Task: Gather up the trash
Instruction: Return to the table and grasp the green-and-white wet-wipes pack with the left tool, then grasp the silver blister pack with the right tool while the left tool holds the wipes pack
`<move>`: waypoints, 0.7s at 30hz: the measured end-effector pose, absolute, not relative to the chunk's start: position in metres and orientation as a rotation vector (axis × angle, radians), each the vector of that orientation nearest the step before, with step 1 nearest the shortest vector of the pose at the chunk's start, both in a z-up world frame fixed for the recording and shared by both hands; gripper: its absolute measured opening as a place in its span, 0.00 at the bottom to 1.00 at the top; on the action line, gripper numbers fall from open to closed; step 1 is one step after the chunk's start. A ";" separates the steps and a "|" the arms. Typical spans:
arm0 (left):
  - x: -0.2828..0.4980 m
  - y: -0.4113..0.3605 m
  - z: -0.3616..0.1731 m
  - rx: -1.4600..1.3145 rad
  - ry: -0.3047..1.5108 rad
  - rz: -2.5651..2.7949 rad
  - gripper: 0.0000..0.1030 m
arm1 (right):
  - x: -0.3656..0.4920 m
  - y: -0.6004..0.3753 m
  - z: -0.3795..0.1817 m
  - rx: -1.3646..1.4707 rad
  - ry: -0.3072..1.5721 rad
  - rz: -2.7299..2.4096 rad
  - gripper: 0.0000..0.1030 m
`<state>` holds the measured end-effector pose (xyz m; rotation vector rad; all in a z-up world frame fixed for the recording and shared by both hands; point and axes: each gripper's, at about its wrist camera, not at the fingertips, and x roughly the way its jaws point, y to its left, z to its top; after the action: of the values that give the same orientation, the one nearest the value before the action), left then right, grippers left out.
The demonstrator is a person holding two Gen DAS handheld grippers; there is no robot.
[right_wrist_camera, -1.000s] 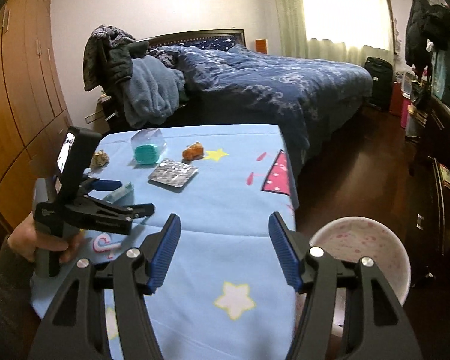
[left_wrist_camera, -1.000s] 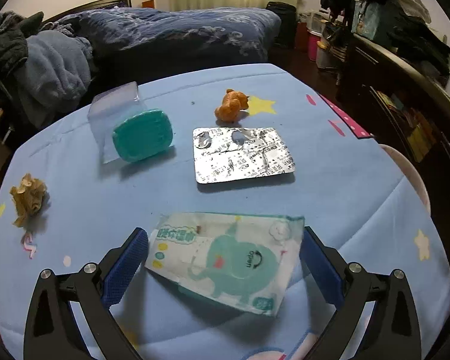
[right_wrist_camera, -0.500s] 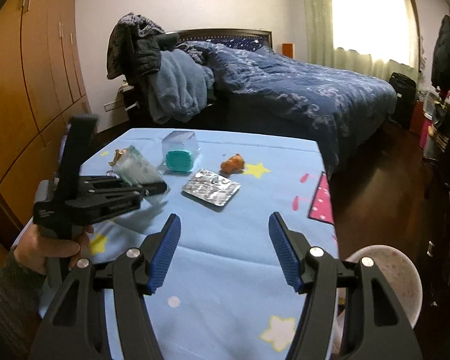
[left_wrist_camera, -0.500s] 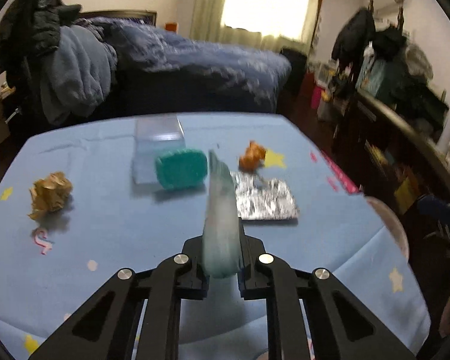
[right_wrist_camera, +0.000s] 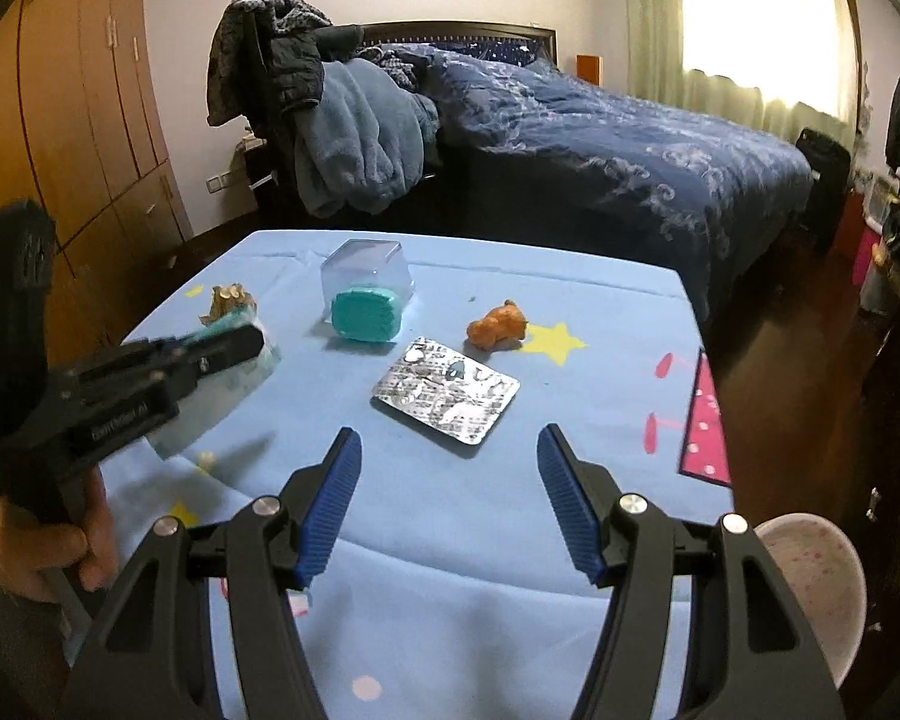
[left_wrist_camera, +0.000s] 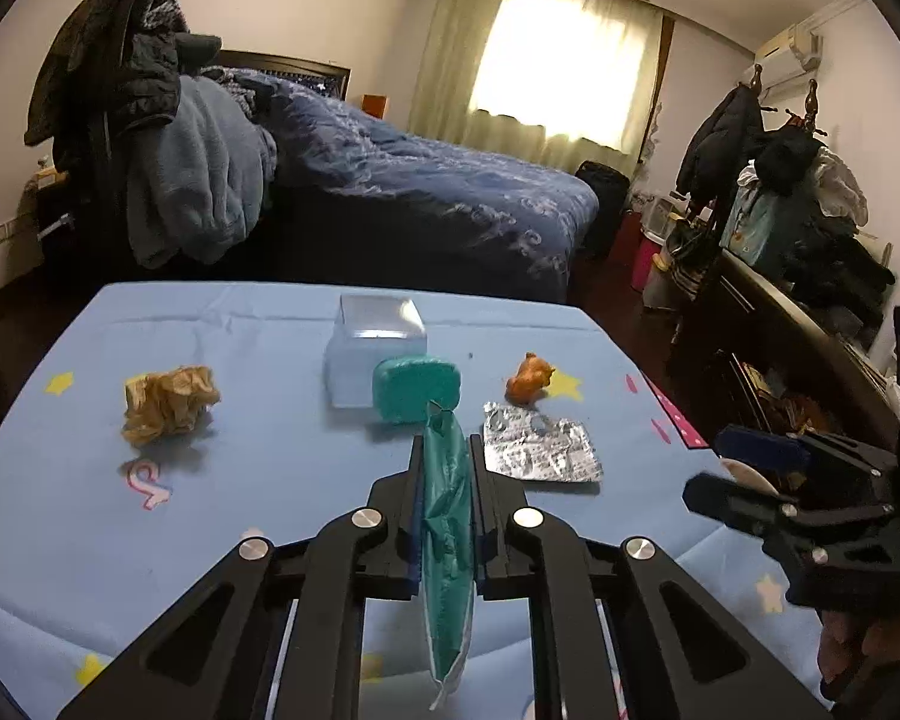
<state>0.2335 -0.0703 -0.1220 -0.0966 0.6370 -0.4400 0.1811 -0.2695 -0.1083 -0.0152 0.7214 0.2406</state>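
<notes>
- Bedroom with a dark blue bed (left_wrist_camera: pixel 438 198) is lying beyond the blue star-print table (left_wrist_camera: pixel 270 480) in the left wrist view. The left claw (left_wrist_camera: pixel 445 480) is clamping fully onto a green wipes packet (left_wrist_camera: pixel 447 516), squeezed flat and held on edge above the cloth.
- Trash is waiting on the table: a crumpled brown paper ball (left_wrist_camera: pixel 168 402) far left, a foil blister sheet (left_wrist_camera: pixel 540 450) just right of the claw, an orange scrap (left_wrist_camera: pixel 529 381) beyond it, and a teal lid (left_wrist_camera: pixel 415 389) leaning against a clear box (left_wrist_camera: pixel 375 354).
- Right wrist view: the right claw (right_wrist_camera: pixel 450 492) is hovering about half open and empty, aiming at the blister sheet (right_wrist_camera: pixel 447 390). A pink speckled bin (right_wrist_camera: pixel 822 594) is standing below the table's near right corner.
- Judging by this, the packet is being carried off; the next move calls for bringing it over the bin and letting go, while the right claw could be descending on the foil.
</notes>
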 end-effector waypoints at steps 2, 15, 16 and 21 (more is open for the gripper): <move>0.232 -0.064 -0.121 -0.118 0.634 -0.423 0.11 | 0.190 -0.267 -0.111 -0.028 0.734 0.220 0.61; 0.201 -0.034 -0.095 -0.170 0.574 -0.384 0.12 | 0.269 -0.235 -0.150 -0.076 0.884 0.176 0.97; 0.200 -0.033 -0.094 -0.169 0.571 -0.382 0.12 | 0.274 -0.230 -0.153 -0.085 0.892 0.163 0.96; 0.196 -0.030 -0.092 -0.178 0.559 -0.387 0.12 | 0.290 -0.222 -0.170 -0.067 0.958 0.125 0.97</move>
<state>0.1956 -0.0297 -0.0924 -0.1779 0.5590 -0.3874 0.2896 -0.2223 -0.1703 -0.0669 0.9584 0.1247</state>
